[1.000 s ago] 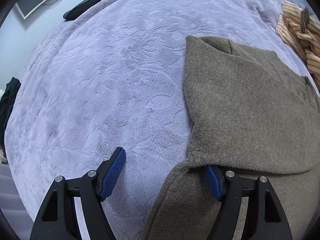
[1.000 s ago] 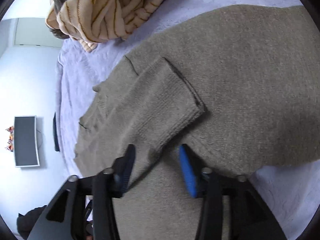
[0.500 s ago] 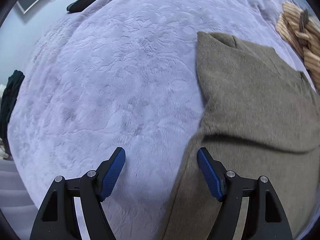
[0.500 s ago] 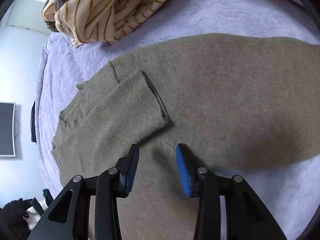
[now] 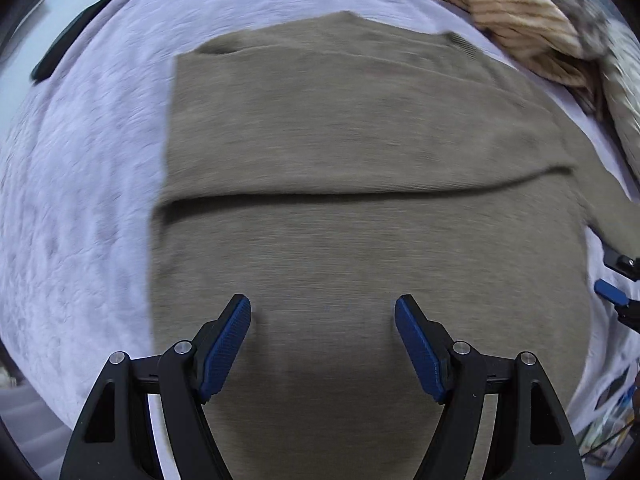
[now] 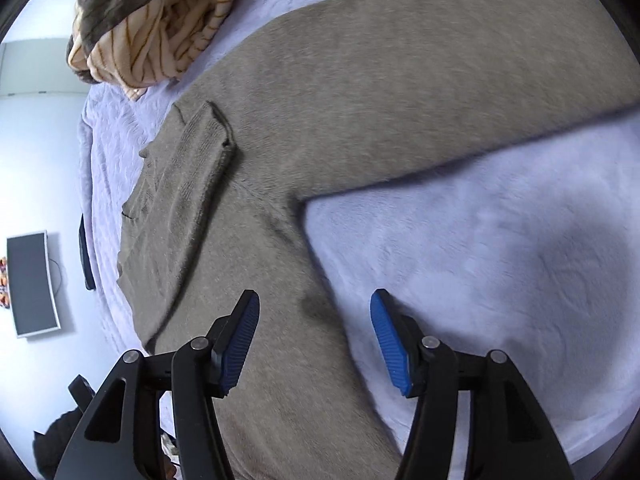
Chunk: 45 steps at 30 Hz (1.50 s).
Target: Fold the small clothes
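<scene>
A grey-brown knit sweater (image 5: 360, 152) lies flat on a lilac plush bed cover (image 5: 80, 168). One sleeve is folded across its chest; its cuff (image 6: 216, 136) shows in the right wrist view. The other sleeve (image 6: 460, 92) stretches out to the right. My left gripper (image 5: 323, 322) is open and empty above the sweater's lower body. My right gripper (image 6: 315, 318) is open and empty over the sweater's side edge, near the armpit (image 6: 298, 204). One blue fingertip of the right gripper (image 5: 610, 292) shows at the right edge of the left wrist view.
A pile of cream striped and dark clothes (image 5: 512, 20) lies beyond the sweater; it also shows in the right wrist view (image 6: 160, 20). A black object (image 5: 64, 52) lies at the bed's far edge. A monitor (image 6: 30, 284) hangs on the white wall.
My left gripper has swung right, from the sweater's left edge to over its body. My right gripper has opened wider and moved right, to the sweater's edge by the outstretched sleeve.
</scene>
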Available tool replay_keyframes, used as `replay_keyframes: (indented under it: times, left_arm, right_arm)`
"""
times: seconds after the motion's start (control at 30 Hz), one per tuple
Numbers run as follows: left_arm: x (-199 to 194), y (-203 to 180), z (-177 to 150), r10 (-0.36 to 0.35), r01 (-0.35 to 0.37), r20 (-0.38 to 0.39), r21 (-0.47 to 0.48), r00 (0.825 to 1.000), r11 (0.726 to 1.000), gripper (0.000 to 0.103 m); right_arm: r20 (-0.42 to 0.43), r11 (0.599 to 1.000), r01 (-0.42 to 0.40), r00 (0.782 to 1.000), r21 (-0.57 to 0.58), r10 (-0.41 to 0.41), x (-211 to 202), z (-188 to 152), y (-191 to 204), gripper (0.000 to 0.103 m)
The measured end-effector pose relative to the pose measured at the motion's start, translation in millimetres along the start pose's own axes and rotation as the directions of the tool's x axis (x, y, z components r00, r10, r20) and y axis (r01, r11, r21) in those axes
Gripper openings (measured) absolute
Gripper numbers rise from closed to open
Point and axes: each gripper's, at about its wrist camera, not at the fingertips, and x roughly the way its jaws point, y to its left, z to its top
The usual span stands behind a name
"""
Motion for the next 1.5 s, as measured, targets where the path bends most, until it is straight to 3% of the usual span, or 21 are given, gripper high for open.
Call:
replay_keyframes:
  times: [0.2,0.4,0.5,0.6,0.7,0.9,1.07,1.13,1.2,1.23,1.3,1.5]
  left_arm:
    - [-1,-76,3,-0.051,0.052,-0.014,0.112,0.999,0.992,0.076]
    - [7,-129,1,-0.077,0.083,-0.041,0.174,0.996,0.981,0.076]
    - [8,-149,0,-0.089,0.096,-0.048,0.185,0.995,0.978,0.076]
    - [8,-166,2,-0.097,0.104,-0.046,0.197,0.994,0.975,0.076]
    - [9,-180,5,-0.101,0.108,-0.043,0.205,0.994,0.973,0.076]
    - [15,-228,27,-0.116,0.119,-0.027,0.214,0.993,0.970,0.076]
    - [21,-256,58,-0.139,0.135,0.006,0.205,0.990,0.969,0.076]
    - [24,-266,71,-0.150,0.142,0.025,0.198,0.988,0.970,0.076]
    - [27,-277,82,-0.156,0.145,0.041,0.194,0.987,0.970,0.076]
    - [31,-280,88,-0.157,0.145,0.049,0.194,0.986,0.970,0.076]
    - [38,-290,96,-0.159,0.145,0.061,0.198,0.985,0.969,0.076]
    - [75,-327,116,-0.188,0.180,0.018,0.216,0.982,0.960,0.076]
  right_arm:
    - [0.063,0.998,-0.014,0.998,0.060,0.010,-29,4,-40,0.062]
    - [0.146,0.982,-0.080,0.988,0.170,0.055,-58,17,-86,0.063]
    - [0.170,0.982,-0.082,0.984,0.170,0.053,-67,22,-95,0.075]
    - [0.203,0.980,-0.096,0.977,0.174,0.060,-75,27,-99,0.078]
    - [0.253,0.971,-0.127,0.965,0.200,0.074,-81,30,-107,0.078]
    - [0.395,0.947,-0.170,0.917,0.273,0.051,-109,38,-129,0.078]
    - [0.463,0.899,-0.282,0.880,0.335,0.104,-120,54,-152,0.077]
    - [0.479,0.893,-0.308,0.869,0.329,0.123,-121,60,-151,0.069]
    - [0.479,0.904,-0.316,0.865,0.287,0.151,-122,66,-146,0.041]
    - [0.471,0.913,-0.312,0.867,0.262,0.161,-124,69,-143,0.037]
    - [0.466,0.922,-0.319,0.864,0.221,0.188,-126,75,-136,0.018]
    - [0.470,0.933,-0.347,0.842,0.096,0.265,-144,88,-105,0.014]
